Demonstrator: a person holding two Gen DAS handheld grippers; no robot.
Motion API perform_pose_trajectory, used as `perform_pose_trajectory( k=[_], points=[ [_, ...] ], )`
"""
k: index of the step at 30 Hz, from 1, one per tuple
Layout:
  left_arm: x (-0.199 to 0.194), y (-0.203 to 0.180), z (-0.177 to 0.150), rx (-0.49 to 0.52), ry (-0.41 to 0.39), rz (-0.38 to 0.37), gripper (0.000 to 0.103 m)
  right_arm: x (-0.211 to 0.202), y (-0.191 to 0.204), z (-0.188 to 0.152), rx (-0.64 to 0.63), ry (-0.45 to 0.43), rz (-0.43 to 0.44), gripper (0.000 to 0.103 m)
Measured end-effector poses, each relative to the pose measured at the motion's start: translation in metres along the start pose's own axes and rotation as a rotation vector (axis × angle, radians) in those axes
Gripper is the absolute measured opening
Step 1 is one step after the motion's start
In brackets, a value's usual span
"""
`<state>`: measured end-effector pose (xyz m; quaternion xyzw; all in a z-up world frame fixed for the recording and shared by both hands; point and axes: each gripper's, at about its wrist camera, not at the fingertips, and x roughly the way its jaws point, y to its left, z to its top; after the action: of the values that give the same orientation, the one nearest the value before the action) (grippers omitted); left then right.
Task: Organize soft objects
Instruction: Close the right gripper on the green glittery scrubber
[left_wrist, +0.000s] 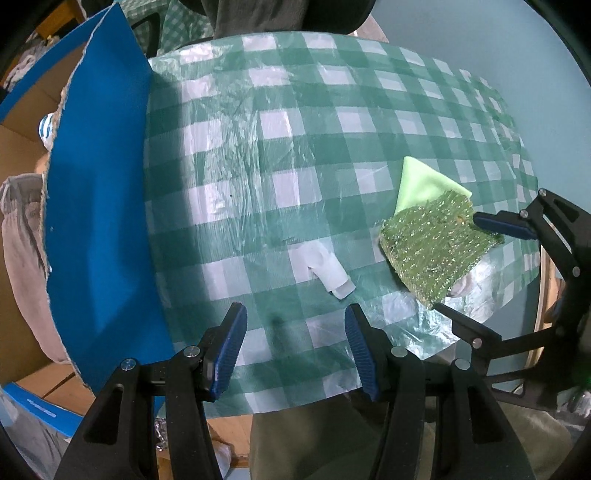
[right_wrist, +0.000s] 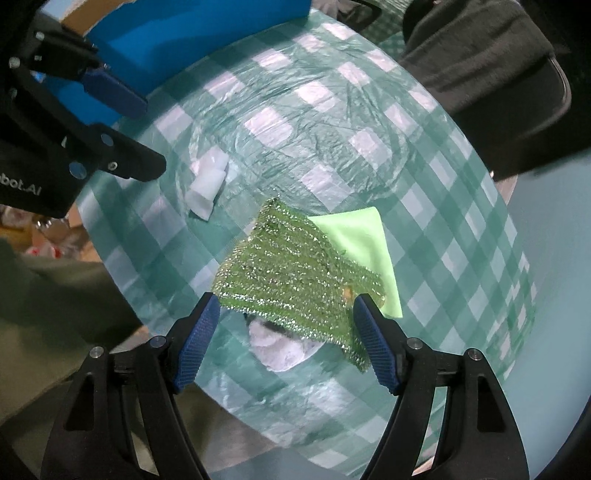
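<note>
Round table under a green-and-white checked plastic cloth (left_wrist: 295, 155). Both grippers point down at it.

Left gripper (left_wrist: 295, 349): jaws spread, nothing between the blue pads, only bare cloth below. It hangs over the near edge of the table. In the right wrist view the same gripper (right_wrist: 142, 134) shows at upper left, jaws apart and empty.

Right gripper (right_wrist: 286, 341): jaws spread wide, straddling the near part of a glittery green scrub pad (right_wrist: 291, 277). The scrub pad lies tilted between the pads; its right corner sits just beside the right pad, and contact there cannot be told. The left pad stands close to its left edge, no clear press. In the left wrist view this gripper (left_wrist: 461, 262) comes in from the right, one blue fingertip over the far right corner of the scrub pad (left_wrist: 436, 243), the other black finger at its near corner.

A pale green cloth (left_wrist: 424, 186) lies flat under the far side of the scrub pad, its corner poking out toward the far side.

A small white foam piece (left_wrist: 328, 273) lies on the cloth left of the scrub pad, apart from it and just beyond the left gripper's fingertips.

A blue cardboard flap (left_wrist: 99, 221) stands at the table's left edge, and a box interior shows behind it.
</note>
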<state>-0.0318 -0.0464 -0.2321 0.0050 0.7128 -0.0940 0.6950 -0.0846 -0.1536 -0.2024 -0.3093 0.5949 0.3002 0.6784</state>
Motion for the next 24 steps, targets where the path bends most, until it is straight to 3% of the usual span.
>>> perform_pose_trajectory(
  k=[5,9,14,24],
  points=[
    [0.002,0.001,-0.001,-0.008,0.007,-0.001,0.057,0.005,0.002,0.002,-0.012,0.003,0.009,0.074],
    [0.004,0.0,0.0,-0.013,0.006,-0.001,0.062,0.008,-0.014,0.003,0.084,0.004,0.094,0.045],
    [0.005,-0.002,0.001,-0.013,0.006,-0.002,0.062,0.008,-0.049,0.0,0.259,-0.022,0.22,0.019],
    [0.011,-0.01,0.01,-0.022,0.015,-0.011,0.066,-0.006,-0.087,0.0,0.44,-0.092,0.331,0.012]
  ],
)
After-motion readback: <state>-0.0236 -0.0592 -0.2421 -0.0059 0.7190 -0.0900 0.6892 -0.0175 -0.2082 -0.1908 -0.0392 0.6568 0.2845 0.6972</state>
